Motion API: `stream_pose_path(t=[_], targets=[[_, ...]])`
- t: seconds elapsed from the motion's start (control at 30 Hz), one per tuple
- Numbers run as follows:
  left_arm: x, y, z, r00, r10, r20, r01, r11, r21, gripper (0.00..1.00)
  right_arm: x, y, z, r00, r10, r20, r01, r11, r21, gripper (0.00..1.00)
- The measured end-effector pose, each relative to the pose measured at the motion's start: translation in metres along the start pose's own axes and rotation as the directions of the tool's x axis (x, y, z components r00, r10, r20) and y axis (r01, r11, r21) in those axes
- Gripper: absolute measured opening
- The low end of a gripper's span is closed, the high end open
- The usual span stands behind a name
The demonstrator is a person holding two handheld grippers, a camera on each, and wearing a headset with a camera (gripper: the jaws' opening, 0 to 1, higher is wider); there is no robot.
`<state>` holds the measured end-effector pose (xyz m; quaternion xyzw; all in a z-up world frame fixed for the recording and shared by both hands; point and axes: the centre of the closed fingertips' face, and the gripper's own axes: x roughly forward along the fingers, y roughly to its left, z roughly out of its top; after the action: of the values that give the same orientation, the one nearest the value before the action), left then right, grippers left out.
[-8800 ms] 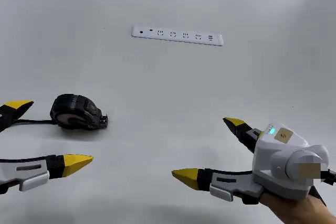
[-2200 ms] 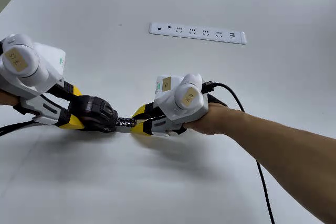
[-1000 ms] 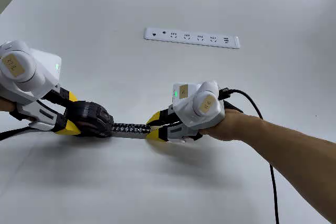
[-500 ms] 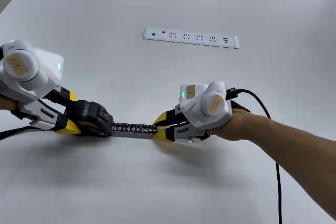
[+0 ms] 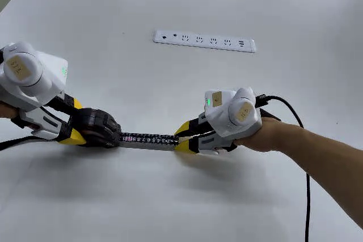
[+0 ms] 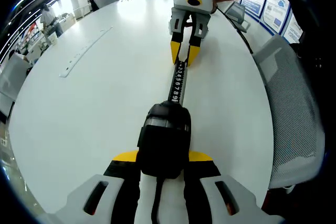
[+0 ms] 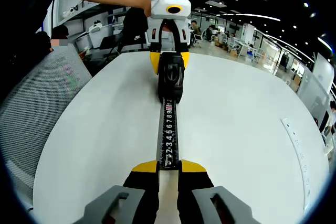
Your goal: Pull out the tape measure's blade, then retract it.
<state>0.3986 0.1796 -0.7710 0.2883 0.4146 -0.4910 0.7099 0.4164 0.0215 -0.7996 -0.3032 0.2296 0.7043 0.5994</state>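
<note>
A black tape measure case (image 5: 95,128) rests on the white table (image 5: 187,4), held between the yellow-tipped jaws of my left gripper (image 5: 76,122), which is shut on it. The case fills the lower middle of the left gripper view (image 6: 164,139). The blade (image 5: 148,139), dark with white numerals, runs from the case to my right gripper (image 5: 184,136), which is shut on the blade's end. In the right gripper view the blade (image 7: 168,132) stretches straight from the right gripper (image 7: 168,167) to the case (image 7: 170,82). My right gripper also appears across the table in the left gripper view (image 6: 184,56).
A white power strip (image 5: 204,41) lies flat at the far side of the table. A black cable (image 5: 295,117) trails from my right gripper along the person's forearm. Mesh chairs (image 6: 294,98) stand beside the table edge.
My right gripper has drawn further to the right with the blade's end, and more of the blade has come out of the case. My left gripper keeps the case in place.
</note>
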Motion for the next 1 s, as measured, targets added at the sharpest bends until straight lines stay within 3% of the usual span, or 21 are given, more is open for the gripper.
stream_pose_path(t=[1.0], targets=[[0.000, 0.000, -0.001, 0.9998, -0.011, -0.016, 0.011, 1.000, 0.002, 0.26, -0.033, 0.002, -0.031, 0.9961, 0.015, -0.087, -0.014, 1.000, 0.017, 0.08]])
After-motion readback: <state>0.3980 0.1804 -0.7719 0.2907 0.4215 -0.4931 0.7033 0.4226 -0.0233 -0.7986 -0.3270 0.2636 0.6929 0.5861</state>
